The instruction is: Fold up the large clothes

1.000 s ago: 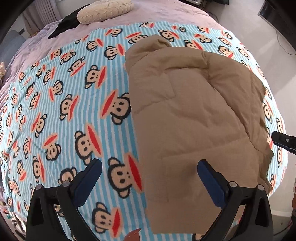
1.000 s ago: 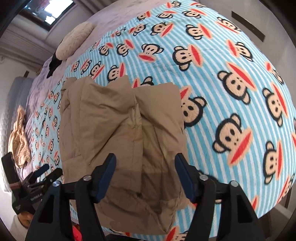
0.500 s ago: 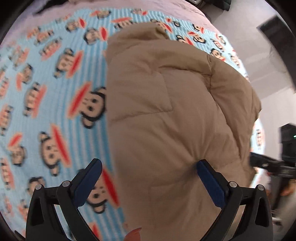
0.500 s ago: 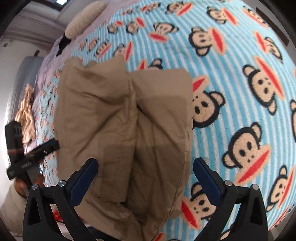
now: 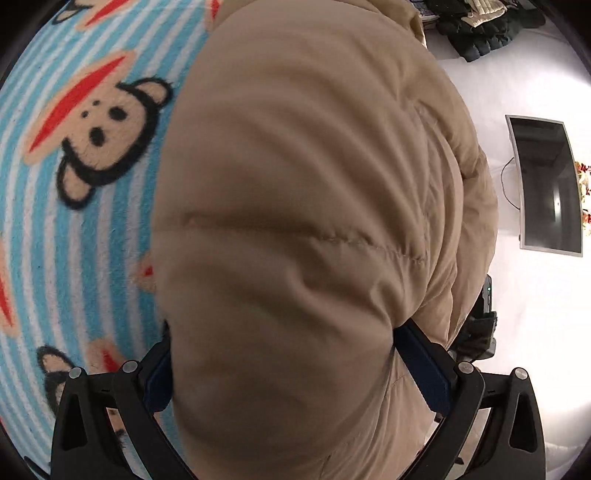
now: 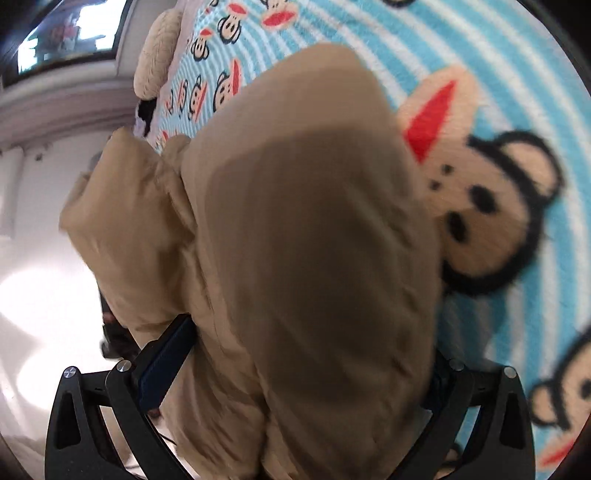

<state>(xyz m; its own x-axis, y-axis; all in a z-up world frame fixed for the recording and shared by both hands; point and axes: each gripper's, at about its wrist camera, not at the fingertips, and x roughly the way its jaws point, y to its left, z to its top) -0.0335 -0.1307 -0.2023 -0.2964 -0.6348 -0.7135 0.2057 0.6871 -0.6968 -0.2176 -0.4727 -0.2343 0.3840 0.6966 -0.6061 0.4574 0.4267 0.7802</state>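
Observation:
A puffy tan jacket (image 5: 314, 184) lies on a bed covered by a blue striped monkey-print blanket (image 5: 74, 221). My left gripper (image 5: 291, 369) is low at the jacket's near edge. Its jaws stand wide and a bulging fold sits between the blue pads (image 5: 424, 365). The right wrist view shows the same jacket (image 6: 295, 221) filling the middle. My right gripper (image 6: 299, 365) is open just as wide around its near end. The left pad (image 6: 166, 365) lies beside the fabric and the right one is mostly hidden under it.
To the right of the bed, a flat screen (image 5: 546, 184) and a heap of dark clothes (image 5: 480, 26) lie on the pale floor. A knitted cushion (image 6: 159, 48) rests at the far end of the blanket (image 6: 517, 92), below a window (image 6: 66, 33).
Both grippers have dropped and tilted down towards the jacket's near edge, so it now fills both views. The right gripper's jaws have widened. Fabric now sits between each pair of fingers.

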